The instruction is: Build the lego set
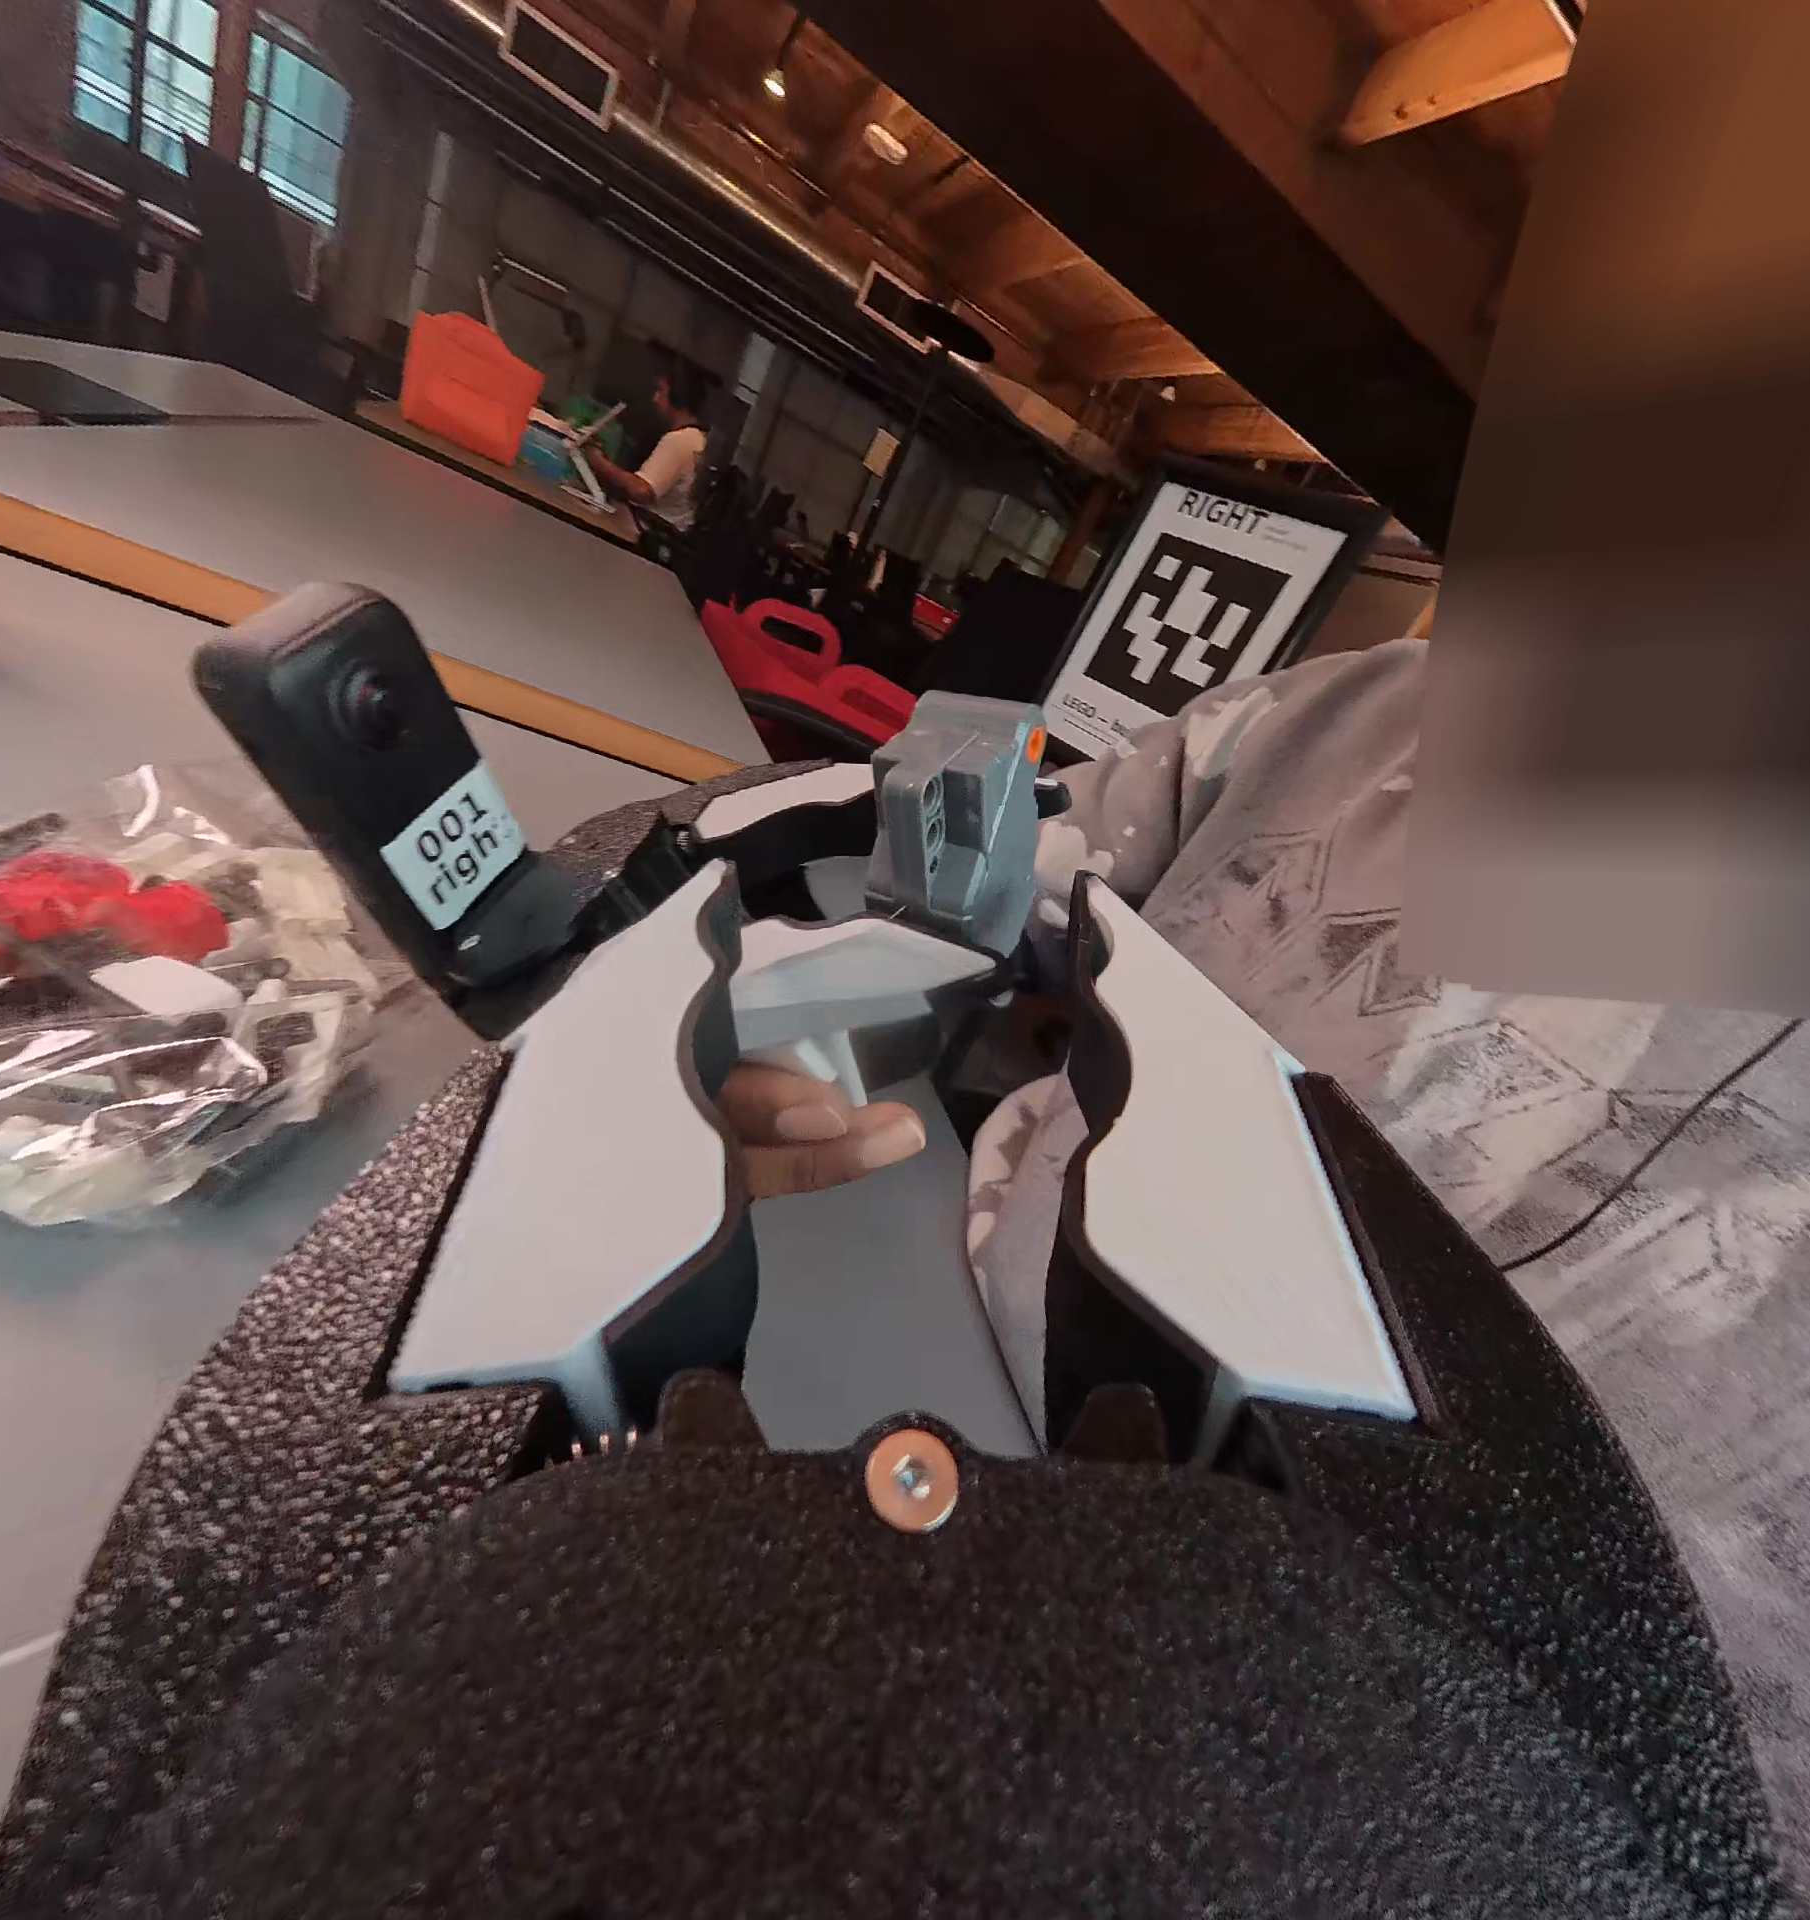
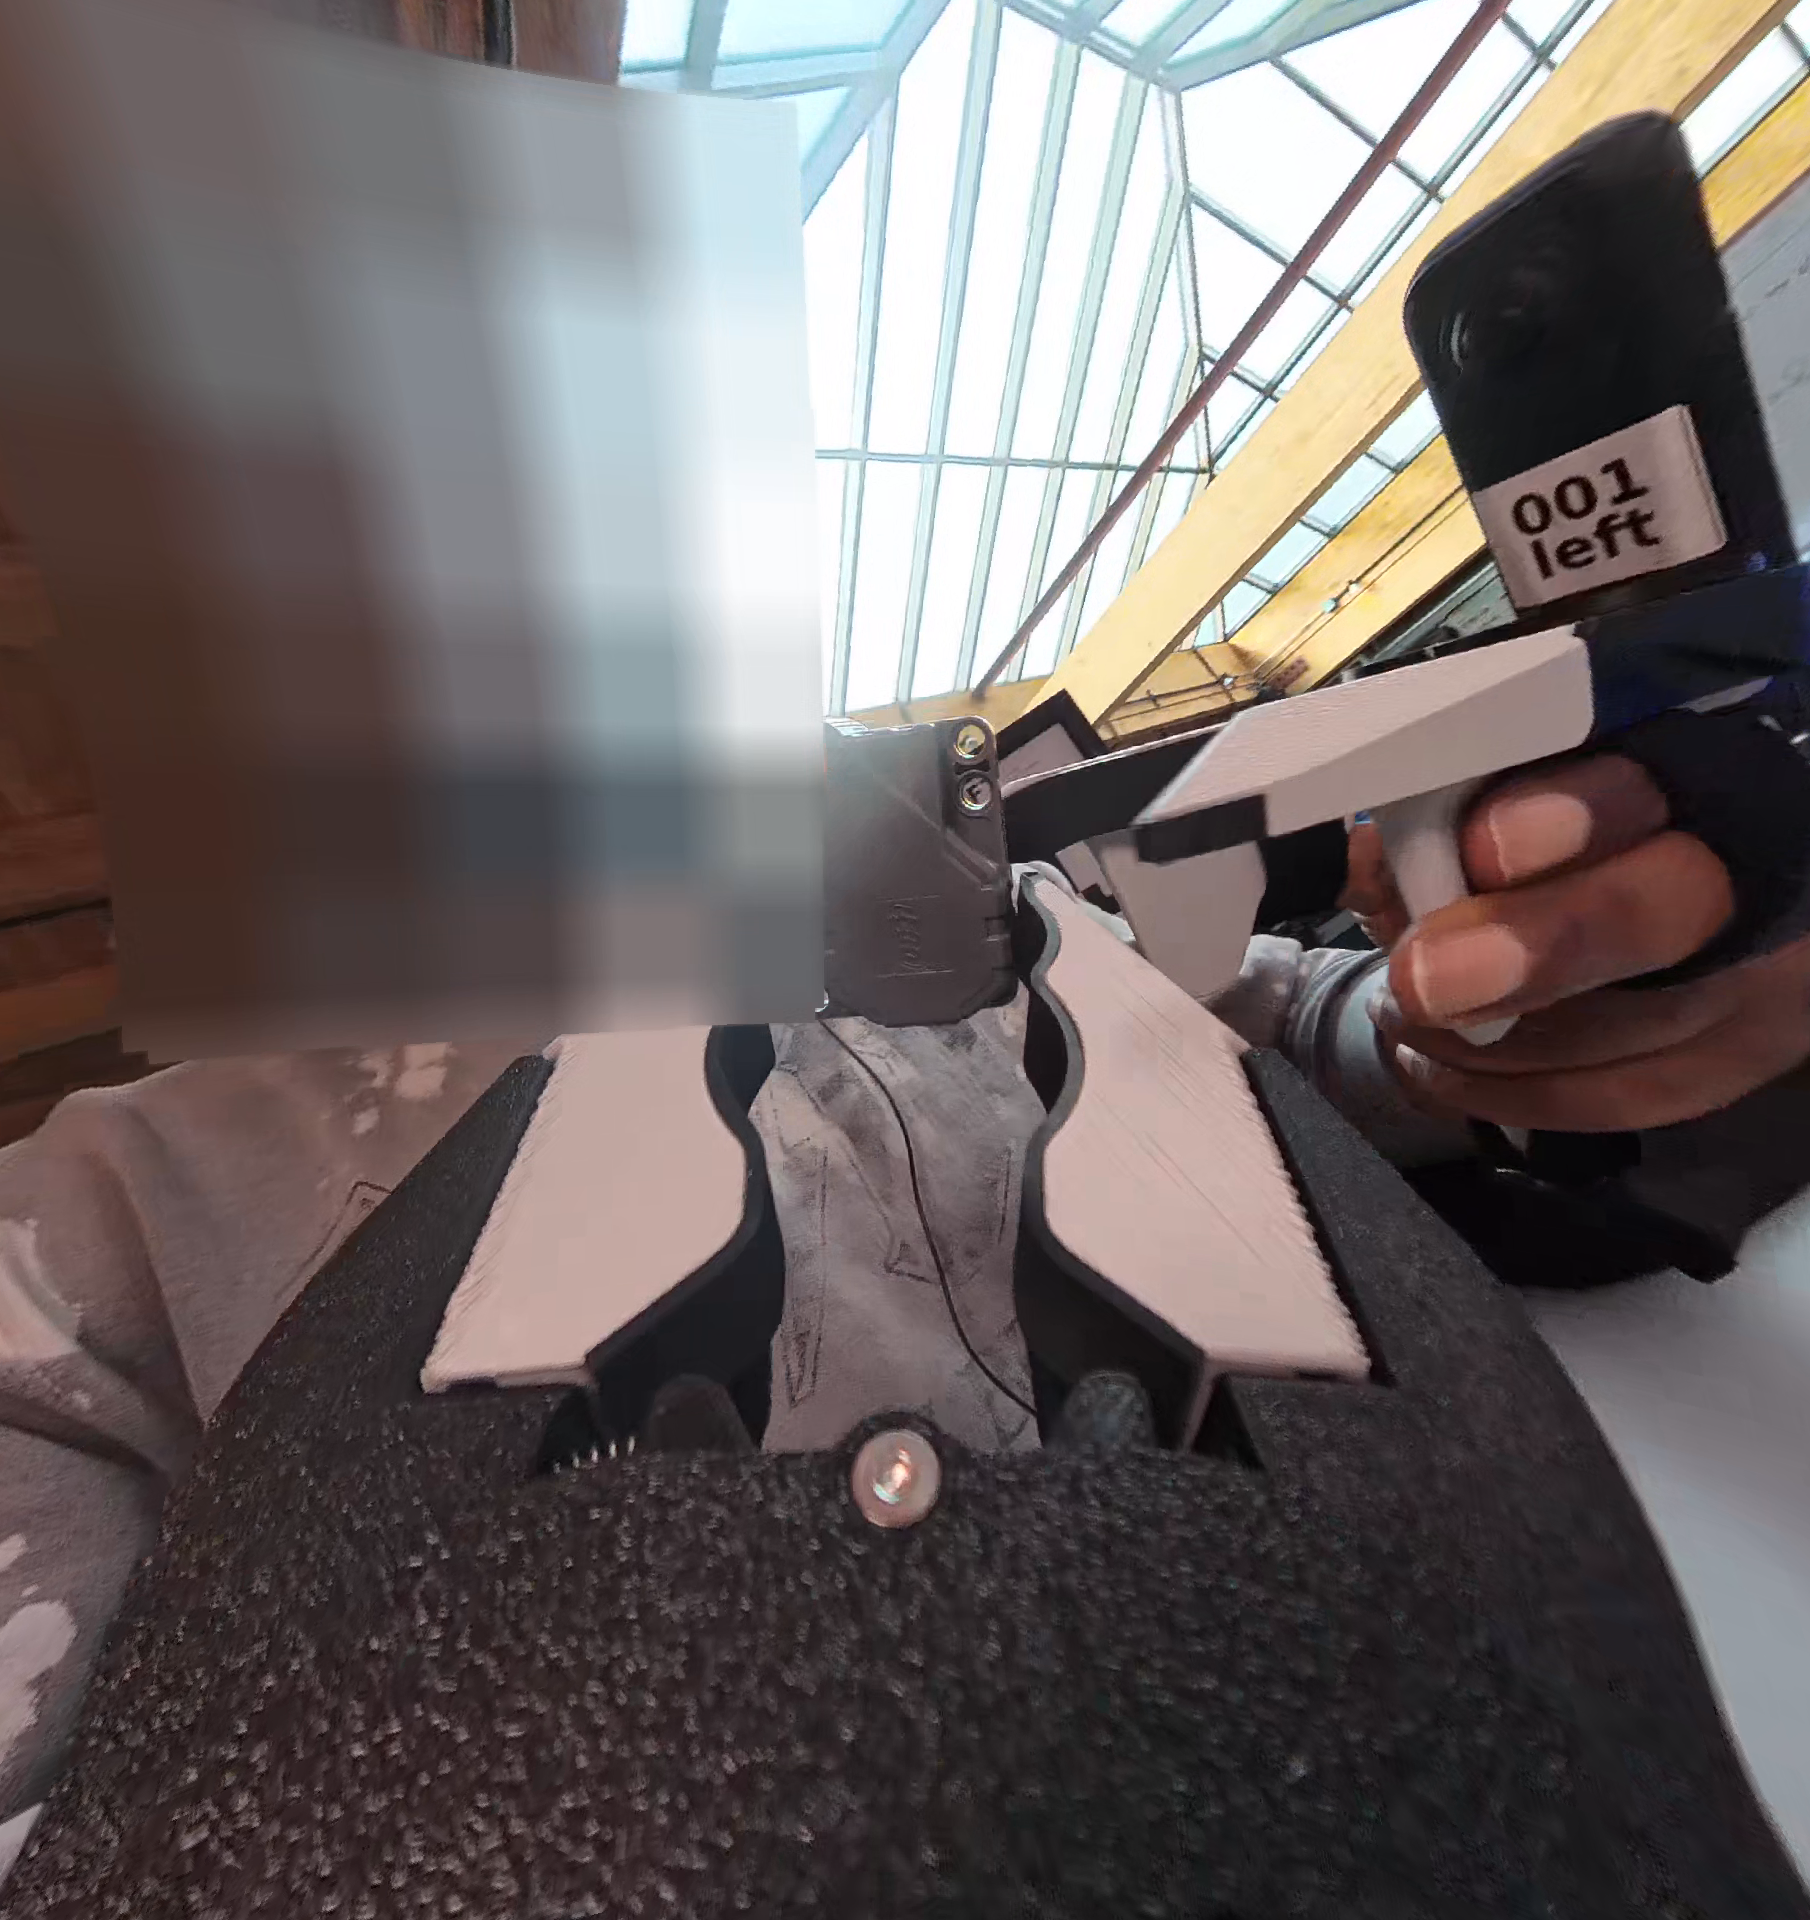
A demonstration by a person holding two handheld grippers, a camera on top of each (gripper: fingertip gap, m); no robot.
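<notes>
My right gripper [image 2: 896, 935] is shut on a grey Lego motor block [image 2: 922, 831] and holds it up in the air in front of the person's grey sweatshirt. Its right finger presses the block's side. A blur patch hides its left fingertip. My left gripper [image 1: 906, 878] is open and empty, with the jaws wide apart. It faces the same grey block [image 1: 948, 821], which stands just beyond its fingertips. The left gripper also shows at the right of the right wrist view [image 2: 1192, 831], held in a hand, close beside the block.
A clear plastic bag of red, white and black Lego parts [image 1: 101, 1039] lies on the grey table [image 1: 465, 582] to the left. A framed black-and-white marker sign [image 1: 1213, 613] stands behind. Red containers [image 1: 807, 665] sit beyond the table edge. The person's sleeve [image 1: 1244, 831] is at the right. My two grippers' fingertips are within a few centimetres of each other.
</notes>
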